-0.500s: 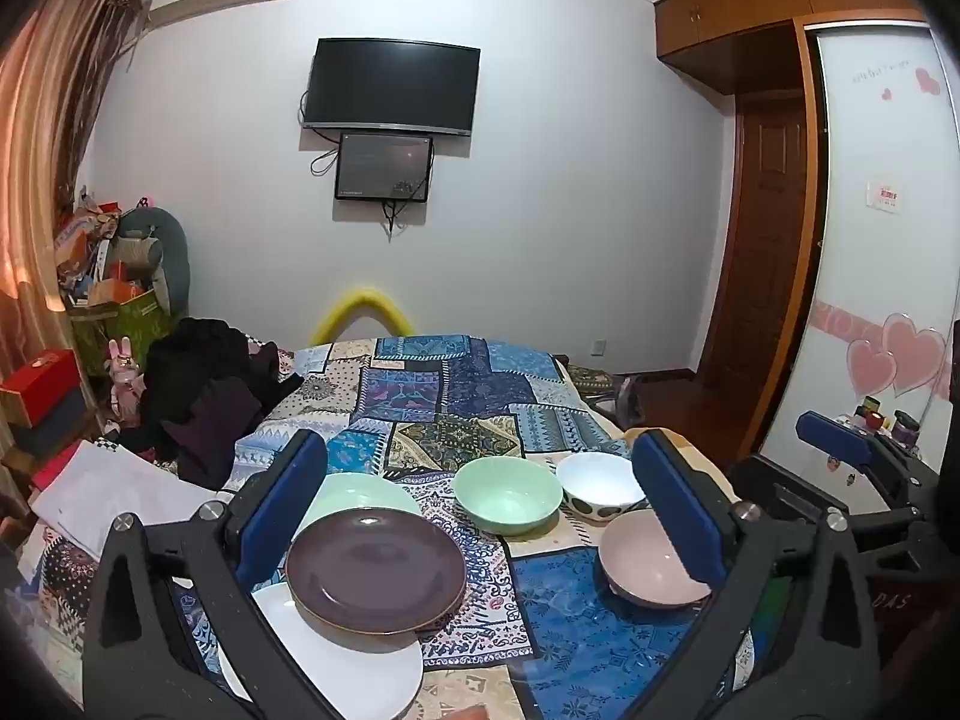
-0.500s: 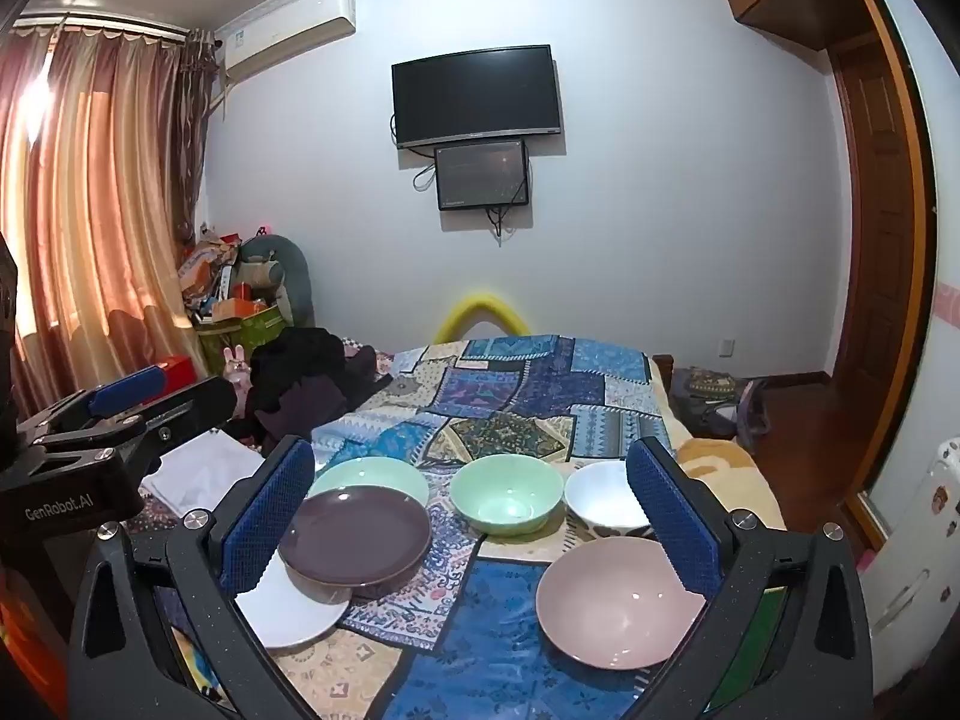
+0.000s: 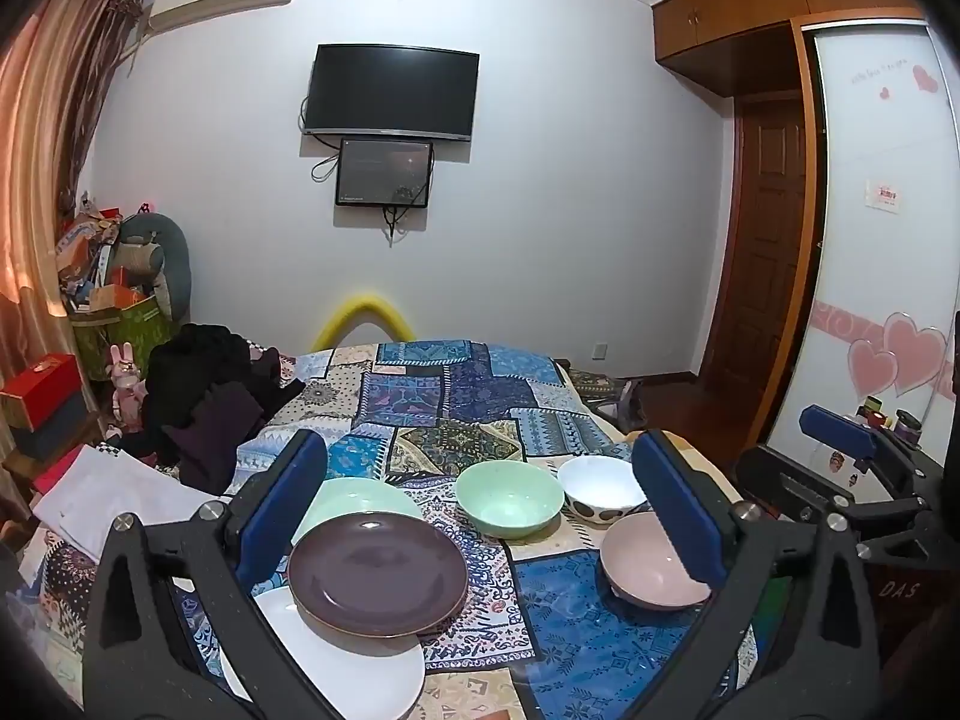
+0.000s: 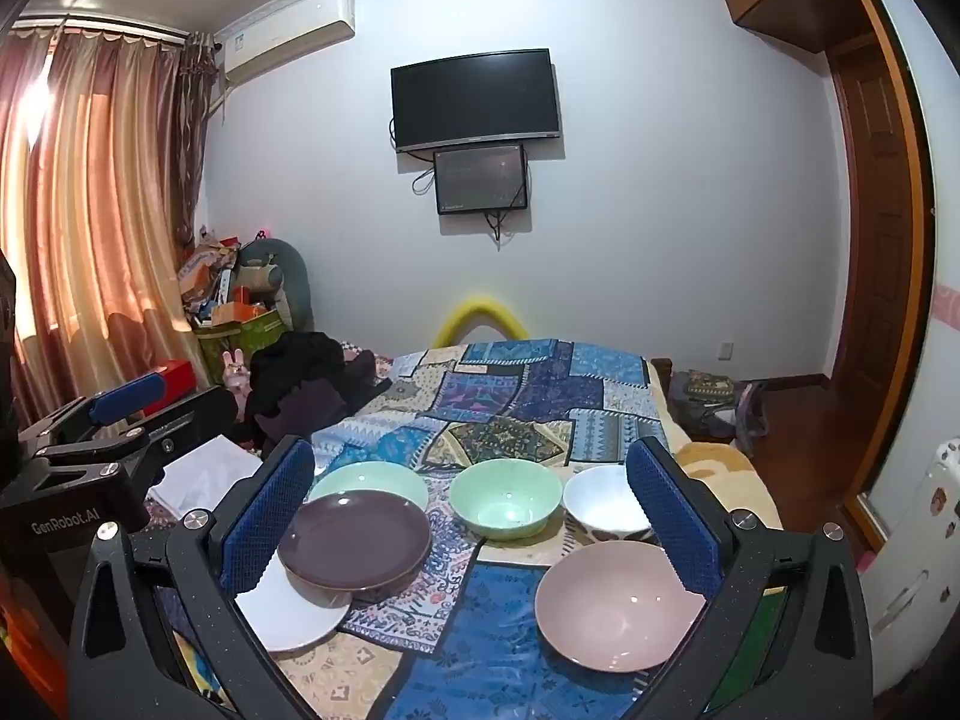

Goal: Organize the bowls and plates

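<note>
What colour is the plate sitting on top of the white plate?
Dark purplish brown. The brown plate overlaps the white plate beneath it; the left wrist view shows it best.

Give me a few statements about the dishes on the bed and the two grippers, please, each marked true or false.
1. The purple plate overlaps the white plate. True.
2. The green bowl is stacked inside the pink bowl. False: they sit apart on the patchwork cloth.
3. The right gripper is open and holds nothing. True.
4. The left gripper grips the purple plate. False: it is open, clear of the dishes.
5. The white bowl lies upside down. False: it is upright.
</note>
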`<action>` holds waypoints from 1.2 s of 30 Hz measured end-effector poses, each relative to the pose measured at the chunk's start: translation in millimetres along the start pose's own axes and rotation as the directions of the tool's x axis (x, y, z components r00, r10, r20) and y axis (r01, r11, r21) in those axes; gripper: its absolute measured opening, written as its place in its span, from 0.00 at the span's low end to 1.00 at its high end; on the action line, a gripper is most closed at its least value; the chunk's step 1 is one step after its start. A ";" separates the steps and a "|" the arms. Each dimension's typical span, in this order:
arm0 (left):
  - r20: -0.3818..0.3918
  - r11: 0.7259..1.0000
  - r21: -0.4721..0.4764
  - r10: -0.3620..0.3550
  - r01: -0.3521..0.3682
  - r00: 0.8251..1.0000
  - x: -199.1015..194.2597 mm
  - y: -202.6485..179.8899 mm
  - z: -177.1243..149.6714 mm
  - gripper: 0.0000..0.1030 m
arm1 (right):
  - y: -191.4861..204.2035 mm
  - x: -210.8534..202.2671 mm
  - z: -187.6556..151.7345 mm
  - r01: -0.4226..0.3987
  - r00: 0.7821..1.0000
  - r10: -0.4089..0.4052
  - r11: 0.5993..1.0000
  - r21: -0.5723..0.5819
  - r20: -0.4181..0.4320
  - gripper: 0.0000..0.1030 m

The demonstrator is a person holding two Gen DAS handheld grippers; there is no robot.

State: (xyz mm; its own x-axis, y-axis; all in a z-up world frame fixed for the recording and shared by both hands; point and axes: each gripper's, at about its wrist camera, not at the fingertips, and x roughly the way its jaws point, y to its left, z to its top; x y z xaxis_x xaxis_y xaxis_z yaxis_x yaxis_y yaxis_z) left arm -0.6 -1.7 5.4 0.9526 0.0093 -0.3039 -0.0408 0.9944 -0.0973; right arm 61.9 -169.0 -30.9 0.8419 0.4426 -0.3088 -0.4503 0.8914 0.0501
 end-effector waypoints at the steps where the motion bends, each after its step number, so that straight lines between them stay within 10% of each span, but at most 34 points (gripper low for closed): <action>1: -0.001 1.000 -0.002 -0.002 0.002 1.000 -1.8 4.1 3.2 1.00 | 0.1 -0.1 0.0 0.001 1.000 -0.001 1.000 0.000 0.000 1.00; 36: -0.009 1.000 0.004 -0.006 0.006 1.000 1.3 3.0 -4.9 1.00 | -2.9 -2.7 5.0 -0.003 1.000 0.003 1.000 0.001 0.002 1.00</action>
State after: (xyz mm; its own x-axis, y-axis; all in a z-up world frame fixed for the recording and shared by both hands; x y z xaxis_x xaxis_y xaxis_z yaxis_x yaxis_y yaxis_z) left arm -1.0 0.8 0.1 0.9503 0.0021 -0.3114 -0.0333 0.9949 -0.0951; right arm 62.4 -172.3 -25.5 0.8414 0.4451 -0.3064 -0.4522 0.8904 0.0518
